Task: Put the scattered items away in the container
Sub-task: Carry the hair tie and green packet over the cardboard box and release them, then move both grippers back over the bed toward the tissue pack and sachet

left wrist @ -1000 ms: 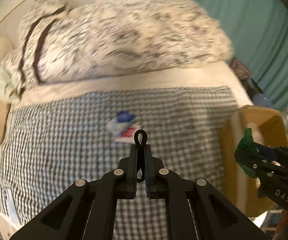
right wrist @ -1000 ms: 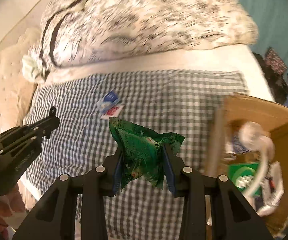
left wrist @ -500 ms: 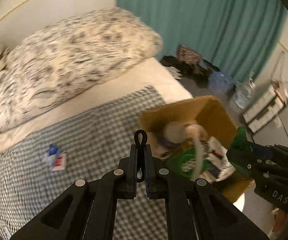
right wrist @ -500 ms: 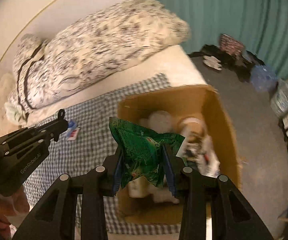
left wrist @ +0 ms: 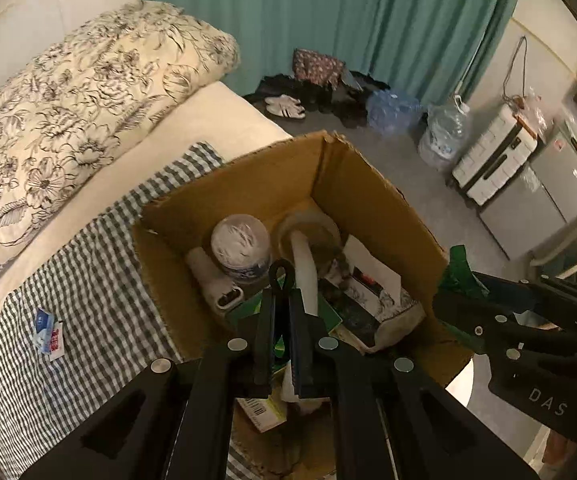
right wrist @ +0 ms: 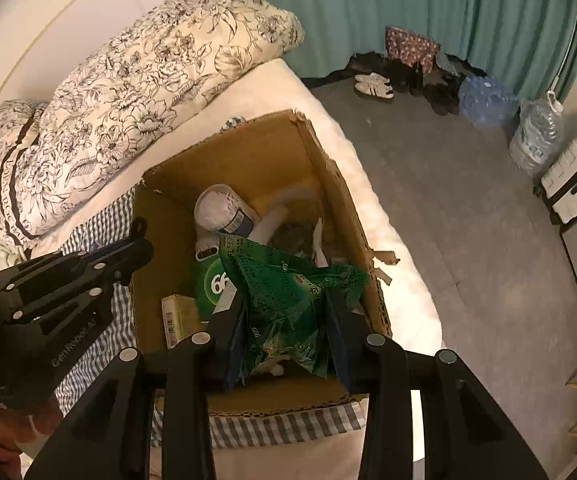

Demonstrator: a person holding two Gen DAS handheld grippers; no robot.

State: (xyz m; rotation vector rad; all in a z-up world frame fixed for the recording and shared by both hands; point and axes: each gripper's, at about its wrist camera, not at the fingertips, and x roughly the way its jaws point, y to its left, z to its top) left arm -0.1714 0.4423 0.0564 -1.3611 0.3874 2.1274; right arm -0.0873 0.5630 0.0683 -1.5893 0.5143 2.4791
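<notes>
An open cardboard box (left wrist: 248,160) stands on the bed's checked blanket (left wrist: 88,280), with several items in it: a white jar (left wrist: 240,244), a phone (left wrist: 228,298) and a green pack (right wrist: 212,284). My right gripper (right wrist: 284,304) hovers over the box (right wrist: 228,136), shut on a crumpled green packet (right wrist: 288,276). My left gripper (left wrist: 282,300) also hangs above the box, shut on a thin black loop (left wrist: 282,274) that sticks out past its tips. Two small packets, blue and red (left wrist: 48,334), lie on the blanket left of the box.
A floral duvet (left wrist: 68,92) is heaped along the far side of the bed. Right of the bed is grey floor (right wrist: 468,220) with shoes (left wrist: 284,106), water bottles (left wrist: 444,136), white drawers (left wrist: 492,160) and a teal curtain (left wrist: 328,20).
Both grippers have swept from above the checked blanket to above the cardboard box, rolling as they went. The green packet and the black loop stay gripped.
</notes>
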